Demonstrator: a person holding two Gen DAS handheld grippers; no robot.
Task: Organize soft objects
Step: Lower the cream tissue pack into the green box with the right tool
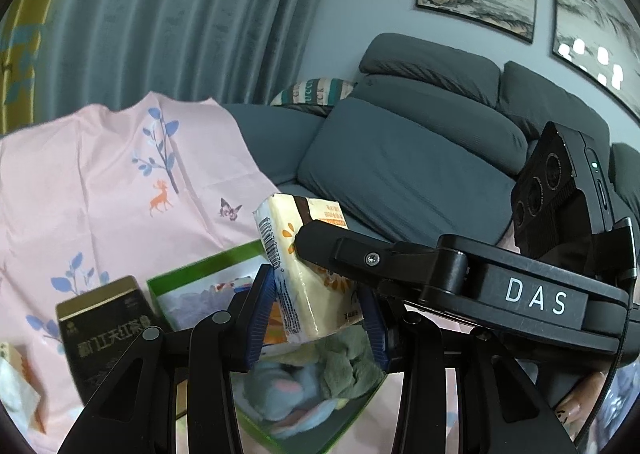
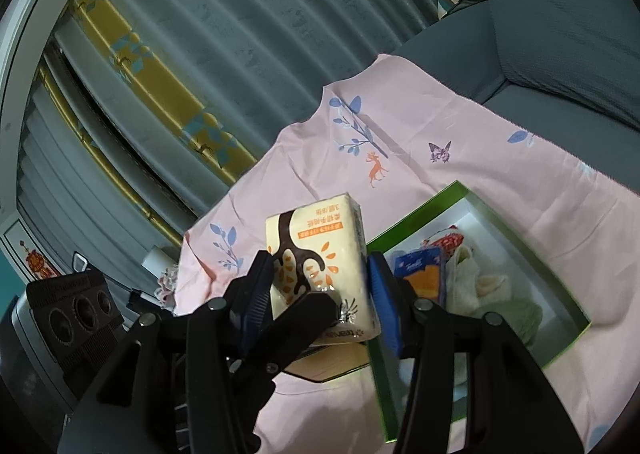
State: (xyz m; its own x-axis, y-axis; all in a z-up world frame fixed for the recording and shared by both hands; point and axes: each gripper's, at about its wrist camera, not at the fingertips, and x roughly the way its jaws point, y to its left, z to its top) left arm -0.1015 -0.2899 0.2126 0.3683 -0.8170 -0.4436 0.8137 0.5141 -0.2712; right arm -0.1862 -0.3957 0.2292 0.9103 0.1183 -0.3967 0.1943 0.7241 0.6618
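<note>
tissue pack (image 2: 316, 254): cream, brown tree, orange leaves | cloth (image 1: 100, 181): pink | box (image 2: 480, 209): green

The tissue pack (image 1: 304, 274) hides part of the green box (image 1: 192, 274). Soft things inside the box are blurred (image 1: 304, 382). A small white thing (image 1: 14, 394) is cut off at the left edge.

The 2 views sit each on 1 of the tongs and look forward and slightly down along the fingers, very near. The left wrist view faces the sofa (image 1: 400, 157). The right wrist view faces the curtain (image 2: 240, 33). Both share the pink cloth (image 1: 100, 181) and the green box (image 2: 480, 221).
</note>
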